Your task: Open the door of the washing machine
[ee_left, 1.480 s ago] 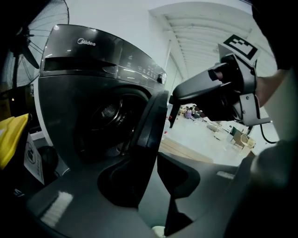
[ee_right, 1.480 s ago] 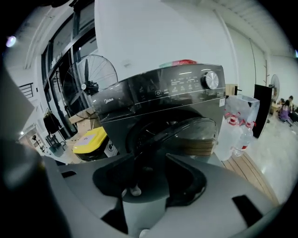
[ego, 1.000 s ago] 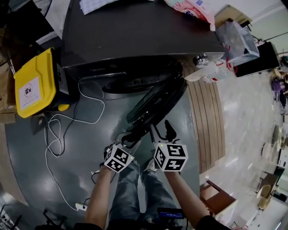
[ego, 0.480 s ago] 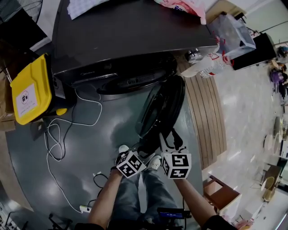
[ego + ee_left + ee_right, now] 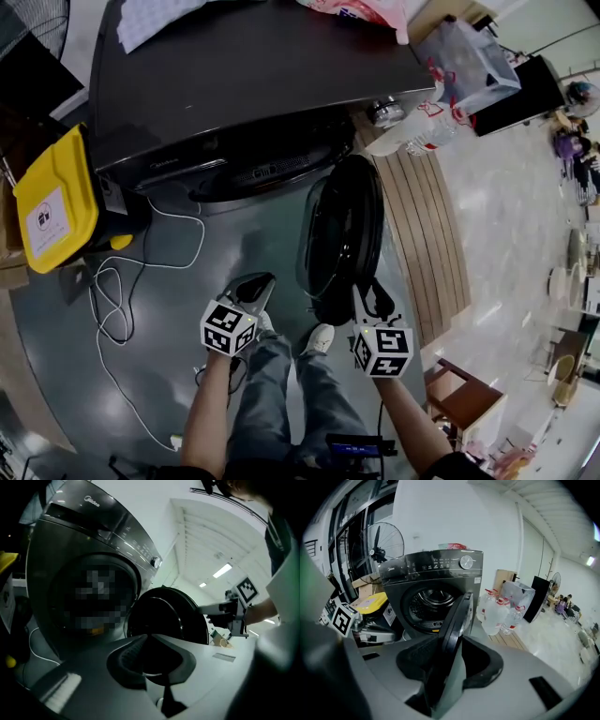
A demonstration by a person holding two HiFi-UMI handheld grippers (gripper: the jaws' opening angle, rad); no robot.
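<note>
Two tools sit low in front of a dark grey washing machine (image 5: 262,84) whose door (image 5: 342,239) stands wide open. The door is a round disc, upright on its hinge at the right side of the drum opening (image 5: 431,599) as the head view shows it. Its flat plane runs straight out from the machine's front toward the person's feet, roughly square to that front. Its inner face looks left across the opening and its free edge points at the person.

The right tool (image 5: 372,298) is at that free edge. In the right gripper view the door (image 5: 457,620) is seen edge-on, rising as a narrow, slightly leaning band between the jaws. The right tool's (image 5: 450,653) jaws are apart and closing, with the rim between them. The rim lies close against the left jaw, and a dark gap shows on the other side.

The left tool (image 5: 251,291) hangs over the grey floor (image 5: 197,253), left of the door and apart from it. Its jaws are closing, with the tips drawn together and nothing between them (image 5: 151,638). Beyond them the left gripper view shows the door's (image 5: 168,616) dark inner face.

A yellow bin (image 5: 56,197) stands at the machine's left. A white cable (image 5: 117,281) trails over the floor, and water bottles (image 5: 499,613) stand at the machine's right.
</note>
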